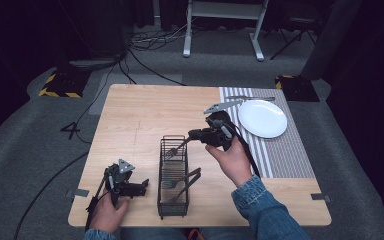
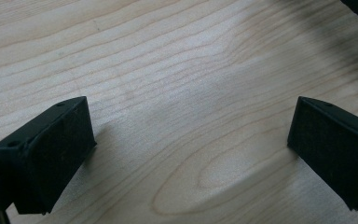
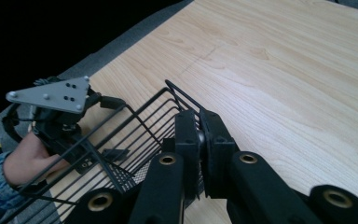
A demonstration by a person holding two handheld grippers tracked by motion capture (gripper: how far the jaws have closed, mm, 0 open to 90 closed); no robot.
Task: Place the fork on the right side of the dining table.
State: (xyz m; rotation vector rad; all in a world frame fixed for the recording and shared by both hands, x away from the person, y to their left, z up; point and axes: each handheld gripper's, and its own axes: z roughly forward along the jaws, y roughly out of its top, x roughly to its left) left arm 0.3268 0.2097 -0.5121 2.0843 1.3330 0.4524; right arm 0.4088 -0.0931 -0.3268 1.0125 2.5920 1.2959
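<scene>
A black wire basket (image 1: 160, 172) stands on the wooden table (image 1: 140, 115) near its front edge. My right gripper (image 1: 193, 134) hovers over the basket's far end, shut on the handle of a fork (image 1: 178, 148) whose tines dip into the basket. In the right gripper view the jaws (image 3: 199, 126) are pressed together on a thin strip of metal, above the basket's rim (image 3: 135, 112). My left gripper (image 1: 143, 186) rests on the table left of the basket. Its jaws (image 2: 191, 144) stand wide apart over bare wood.
More cutlery (image 1: 181, 183) lies in the near half of the basket. A white plate (image 1: 262, 118) sits on a striped placemat (image 1: 285, 155) at the right, with cutlery (image 1: 250, 98) at the mat's far edge. Cables and stands cover the floor beyond the table.
</scene>
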